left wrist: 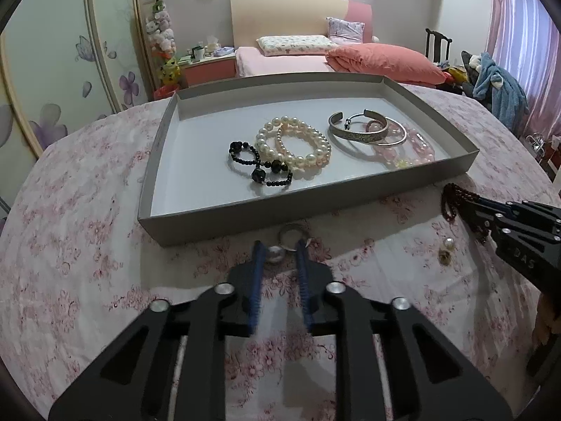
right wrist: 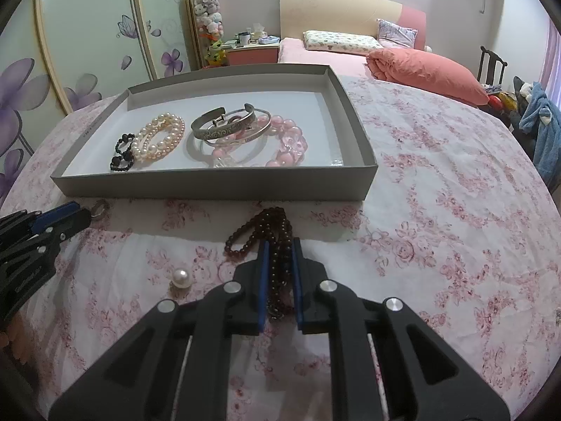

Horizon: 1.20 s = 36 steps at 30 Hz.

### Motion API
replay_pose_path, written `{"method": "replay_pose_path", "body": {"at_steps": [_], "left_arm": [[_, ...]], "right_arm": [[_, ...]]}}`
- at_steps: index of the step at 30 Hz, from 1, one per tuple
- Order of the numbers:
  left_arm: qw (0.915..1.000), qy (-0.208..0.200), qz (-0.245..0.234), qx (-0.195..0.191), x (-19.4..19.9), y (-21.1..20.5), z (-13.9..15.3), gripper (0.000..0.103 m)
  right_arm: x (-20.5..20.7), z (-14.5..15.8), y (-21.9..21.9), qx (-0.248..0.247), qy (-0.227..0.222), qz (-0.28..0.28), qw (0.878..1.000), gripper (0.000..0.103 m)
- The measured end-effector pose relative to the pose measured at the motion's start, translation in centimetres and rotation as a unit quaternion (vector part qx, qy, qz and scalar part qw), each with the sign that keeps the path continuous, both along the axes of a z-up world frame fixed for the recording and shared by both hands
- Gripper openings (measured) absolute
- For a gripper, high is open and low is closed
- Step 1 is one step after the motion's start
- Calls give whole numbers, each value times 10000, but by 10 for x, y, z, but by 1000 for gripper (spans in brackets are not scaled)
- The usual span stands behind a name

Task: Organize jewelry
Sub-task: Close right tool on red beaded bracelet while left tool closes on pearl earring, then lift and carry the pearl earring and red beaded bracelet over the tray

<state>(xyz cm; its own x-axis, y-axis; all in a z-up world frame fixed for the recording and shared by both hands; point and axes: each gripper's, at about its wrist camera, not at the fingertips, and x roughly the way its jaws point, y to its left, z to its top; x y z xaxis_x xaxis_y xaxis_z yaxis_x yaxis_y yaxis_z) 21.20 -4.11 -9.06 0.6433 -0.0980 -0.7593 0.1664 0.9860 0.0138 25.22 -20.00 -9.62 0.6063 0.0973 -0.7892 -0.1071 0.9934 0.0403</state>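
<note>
A grey tray (left wrist: 245, 207) (right wrist: 210, 189) on the floral cloth holds a black bead bracelet (left wrist: 259, 165), pearl bracelets (left wrist: 298, 144) (right wrist: 157, 137), silver bangles (left wrist: 364, 129) (right wrist: 224, 126) and pink bead bracelets (right wrist: 287, 140). Just in front of the tray, my left gripper (left wrist: 279, 245) (right wrist: 89, 212) is shut around a silver ring (left wrist: 284, 245) (right wrist: 100, 208) lying on the cloth. My right gripper (right wrist: 280, 245) (left wrist: 463, 200) is shut on a dark red bead strand (right wrist: 273, 224) (left wrist: 450, 196), whose loops trail onto the cloth.
A loose pearl (right wrist: 180, 277) (left wrist: 448, 244) with a small gold piece (left wrist: 445, 256) lies on the cloth between the two grippers. The table's round edge drops off on all sides. A bed, a wardrobe and a chair stand beyond.
</note>
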Motion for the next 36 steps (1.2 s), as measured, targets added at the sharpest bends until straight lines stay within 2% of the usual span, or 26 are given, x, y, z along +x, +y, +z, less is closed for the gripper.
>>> {"method": "replay_pose_path", "body": {"at_steps": [11, 26, 27, 29, 30, 31, 36], "left_arm": [[9998, 136, -90, -89, -19, 26, -3, 13], [9999, 124, -9, -85, -18, 27, -1, 15], [9999, 125, -7, -99, -17, 25, -1, 18], [9999, 91, 12, -61, -19, 24, 0, 33], [10000, 64, 27, -25, -19, 22, 0, 45], [10000, 11, 44, 7, -21, 21, 2, 51], [9998, -49, 195, -16, -16, 21, 6, 51]], "right_arm": [[0, 0, 2, -42, -4, 63, 10000, 13], [0, -1, 2, 18, 4, 66, 10000, 14], [0, -1, 2, 21, 4, 67, 10000, 14], [0, -1, 2, 31, 7, 69, 10000, 14], [0, -1, 3, 39, 8, 70, 10000, 14], [0, -1, 2, 47, 10, 70, 10000, 14], [0, -1, 2, 54, 11, 70, 10000, 14]]}}
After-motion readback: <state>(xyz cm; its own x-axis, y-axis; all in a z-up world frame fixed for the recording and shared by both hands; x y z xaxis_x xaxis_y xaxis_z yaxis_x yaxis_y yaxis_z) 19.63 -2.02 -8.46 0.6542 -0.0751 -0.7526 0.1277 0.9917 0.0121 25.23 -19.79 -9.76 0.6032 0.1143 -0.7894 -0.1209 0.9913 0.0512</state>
